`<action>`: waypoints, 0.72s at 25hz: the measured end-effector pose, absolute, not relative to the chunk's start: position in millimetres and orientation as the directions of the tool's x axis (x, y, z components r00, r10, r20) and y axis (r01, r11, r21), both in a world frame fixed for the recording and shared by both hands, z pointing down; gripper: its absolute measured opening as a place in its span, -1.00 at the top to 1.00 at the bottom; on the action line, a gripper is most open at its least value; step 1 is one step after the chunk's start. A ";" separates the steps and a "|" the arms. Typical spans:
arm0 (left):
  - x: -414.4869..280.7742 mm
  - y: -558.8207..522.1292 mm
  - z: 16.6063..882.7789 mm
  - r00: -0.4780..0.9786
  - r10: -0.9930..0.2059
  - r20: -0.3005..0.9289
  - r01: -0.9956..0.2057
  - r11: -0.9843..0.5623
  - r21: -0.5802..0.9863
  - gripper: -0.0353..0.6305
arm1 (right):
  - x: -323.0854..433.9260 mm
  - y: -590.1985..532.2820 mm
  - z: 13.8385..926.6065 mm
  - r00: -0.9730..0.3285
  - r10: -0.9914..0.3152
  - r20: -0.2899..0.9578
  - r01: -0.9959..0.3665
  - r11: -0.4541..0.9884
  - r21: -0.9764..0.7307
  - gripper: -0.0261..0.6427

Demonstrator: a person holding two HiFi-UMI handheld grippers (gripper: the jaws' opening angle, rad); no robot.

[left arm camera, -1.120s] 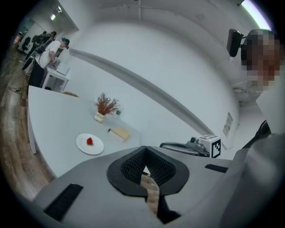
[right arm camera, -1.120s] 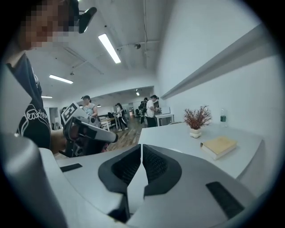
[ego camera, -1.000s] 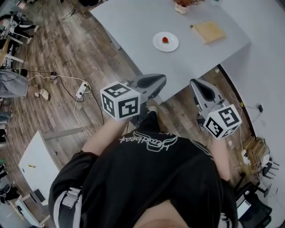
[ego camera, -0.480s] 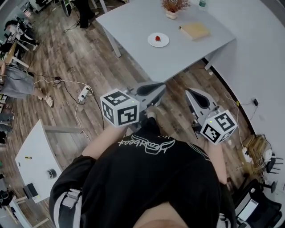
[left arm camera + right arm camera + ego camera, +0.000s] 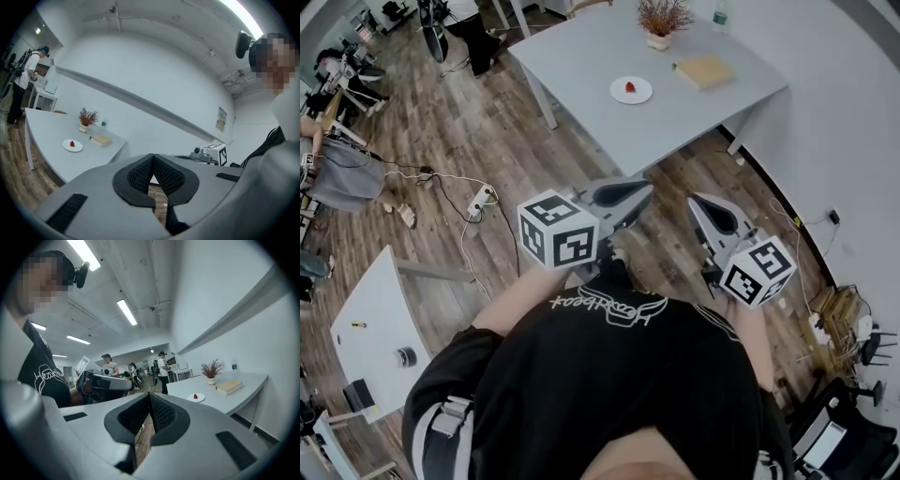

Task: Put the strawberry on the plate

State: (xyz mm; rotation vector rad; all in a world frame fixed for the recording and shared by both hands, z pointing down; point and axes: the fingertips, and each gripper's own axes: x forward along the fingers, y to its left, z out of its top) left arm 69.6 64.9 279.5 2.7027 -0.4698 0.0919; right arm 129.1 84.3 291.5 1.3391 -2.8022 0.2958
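A red strawberry (image 5: 629, 87) lies on a small white plate (image 5: 637, 97) in the middle of the grey table (image 5: 609, 47), far ahead of me. Both grippers hang over the wooden floor, well short of the table. My left gripper (image 5: 647, 189) is shut and holds nothing, and my right gripper (image 5: 693, 201) is the same. In the left gripper view its jaws (image 5: 152, 157) meet, with the plate (image 5: 76, 147) and strawberry (image 5: 72, 143) small at the left. The right gripper (image 5: 149, 395) shows the plate (image 5: 198, 399) and strawberry (image 5: 195, 396) at the right.
A tan book (image 5: 704, 71), a potted dry plant (image 5: 660, 21) and a bottle (image 5: 721, 14) stand on the table behind the plate. A power strip (image 5: 478, 199) with cables lies on the floor at left. A white side table (image 5: 370, 337) sits at lower left. People stand at far left.
The table and plate have shrunk and slid toward the top of the head view as I backed away. Both grippers stay shut in front of my body.
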 end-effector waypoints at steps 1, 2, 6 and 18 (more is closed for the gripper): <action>69.4 68.2 279.8 0.941 -0.311 0.131 -0.337 -0.867 0.368 0.88 | 128.4 87.2 291.8 -0.632 -0.768 0.105 -0.773 0.615 -0.154 0.90; 69.1 71.4 279.7 0.942 -0.310 0.131 -0.337 -0.867 0.367 0.88 | 127.8 90.0 292.1 -0.631 -0.768 0.110 -0.775 0.616 -0.146 0.90; 67.3 81.7 277.7 0.943 -0.308 0.128 -0.334 -0.869 0.366 0.88 | 125.0 100.5 290.5 -0.630 -0.768 0.114 -0.776 0.616 -0.135 0.90; 56.8 104.8 280.8 0.942 -0.307 0.137 -0.336 -0.868 0.366 0.88 | 114.6 120.8 290.9 -0.631 -0.767 0.118 -0.775 0.618 -0.133 0.90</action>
